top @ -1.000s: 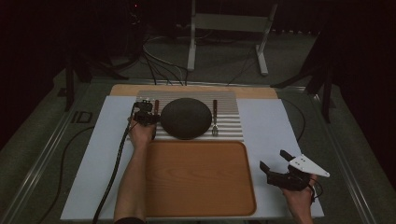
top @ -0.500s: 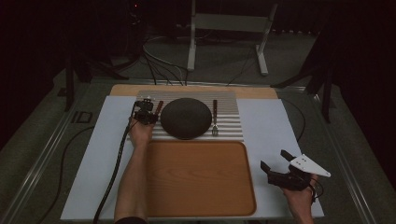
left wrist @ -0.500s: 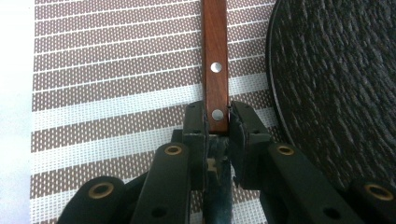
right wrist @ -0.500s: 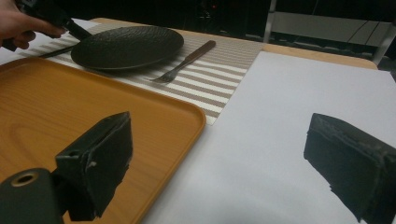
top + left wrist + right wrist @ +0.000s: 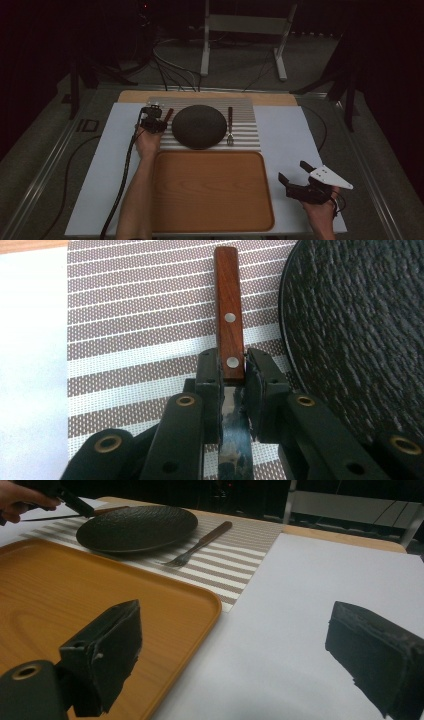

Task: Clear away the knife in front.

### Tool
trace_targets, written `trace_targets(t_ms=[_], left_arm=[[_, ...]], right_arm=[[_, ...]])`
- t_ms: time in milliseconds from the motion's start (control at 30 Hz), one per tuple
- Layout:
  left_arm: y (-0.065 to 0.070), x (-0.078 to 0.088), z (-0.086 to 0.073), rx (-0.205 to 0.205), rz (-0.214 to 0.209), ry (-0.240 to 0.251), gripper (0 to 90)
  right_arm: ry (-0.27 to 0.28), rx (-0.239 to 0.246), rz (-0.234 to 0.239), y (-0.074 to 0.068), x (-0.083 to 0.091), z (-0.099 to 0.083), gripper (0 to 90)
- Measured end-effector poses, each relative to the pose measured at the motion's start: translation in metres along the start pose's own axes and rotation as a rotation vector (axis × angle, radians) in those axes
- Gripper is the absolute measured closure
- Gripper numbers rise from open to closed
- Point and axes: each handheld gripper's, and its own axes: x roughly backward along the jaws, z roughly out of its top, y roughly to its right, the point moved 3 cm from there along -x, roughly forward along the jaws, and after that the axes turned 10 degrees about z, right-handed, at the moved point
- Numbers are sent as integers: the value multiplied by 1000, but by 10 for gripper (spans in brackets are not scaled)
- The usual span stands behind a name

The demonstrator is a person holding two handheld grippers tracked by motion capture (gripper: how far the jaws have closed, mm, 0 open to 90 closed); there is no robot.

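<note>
Around one plate (image 5: 198,126): one knife (image 5: 227,330), clamped by left tool (image 5: 233,371); one fork (image 5: 230,126); one tray (image 5: 210,190); right tool (image 5: 296,176) wide open, empty.

Dark lab — floor cables (image 5: 170,70); metal stand (image 5: 245,30)

One plate (image 5: 198,126), one knife (image 5: 228,330), one fork (image 5: 230,127), one striped mat (image 5: 245,120), one tray (image 5: 210,192), one white sheet (image 5: 290,135) counted on counter. Two tools counted: left (image 5: 232,377), right (image 5: 295,176).

Black plate (image 5: 198,126) on striped mat (image 5: 245,139); fork (image 5: 230,127) beside; wooden tray (image 5: 210,192) near.
</note>
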Motion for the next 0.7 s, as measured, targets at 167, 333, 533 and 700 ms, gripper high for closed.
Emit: trace_targets(t_ms=[167, 333, 533, 700], left_arm=[[-2, 2, -2, 13, -4, 5, 783], [-4, 7, -2, 31, -6, 12, 783], [-6, 13, 1, 48, -16, 21, 783], [-5, 18, 0, 57, -19, 27, 782]], right_arm=[[-3, 1, 0, 0, -1, 0, 80], [-3, 1, 0, 0, -1, 0, 79], [-4, 2, 2, -1, -1, 0, 79], [-4, 2, 1, -1, -1, 0, 80]])
